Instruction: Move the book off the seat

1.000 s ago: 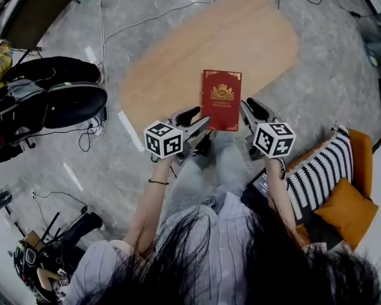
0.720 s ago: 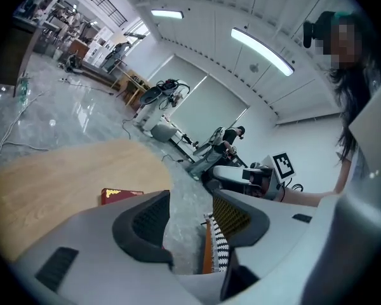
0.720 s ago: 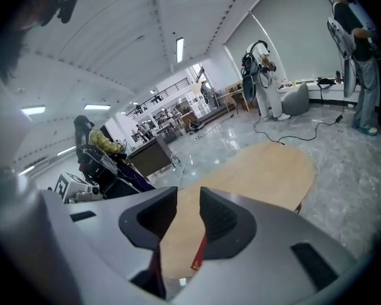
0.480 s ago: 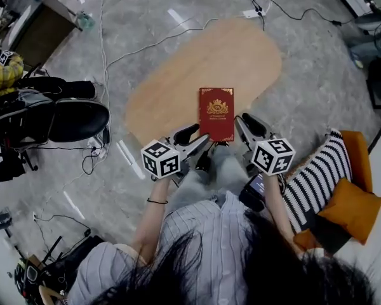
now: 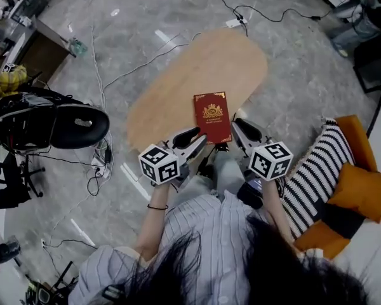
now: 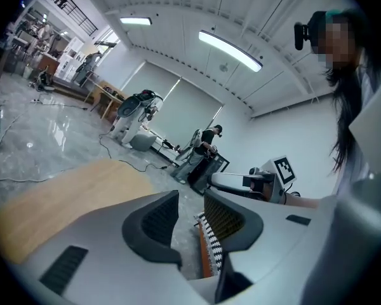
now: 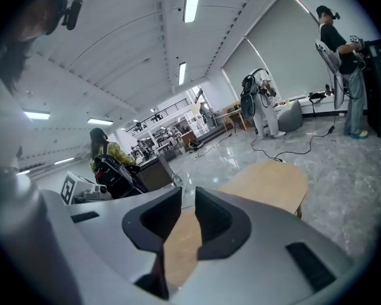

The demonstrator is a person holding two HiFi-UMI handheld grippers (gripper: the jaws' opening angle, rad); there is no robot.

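- Red, with a gold emblem on the cover, the book (image 5: 212, 116) lies flat and face up on the wooden table (image 5: 178, 88). It is close to the table edge nearest to us, and it is not on the seat.
- We hold the left gripper (image 5: 202, 140) just beside the lower left corner of the book and the right gripper (image 5: 240, 131) just beside its right edge, so the book is between the two tips. From the head view we cannot tell if either tip touches it.
- In the left gripper view the jaws are closing, a clear gap shows between the pads, and nothing is between them. Through the gap we see only the floor and a piece of the striped cushion (image 6: 211, 246).
- In the right gripper view the jaws are also closing and the gap is narrow, but they grip nothing. Behind the gap only the pale wood of the table shows.
- At our right side the striped cushion leans beside an orange cushion (image 5: 362, 189), and both are on the orange seat (image 5: 357, 135).
- Well apart from the book, at our left, a black office chair (image 5: 70, 124) stands on the grey marble floor (image 5: 305, 75).
- Thin cables (image 5: 98, 56) run over this floor around the table.
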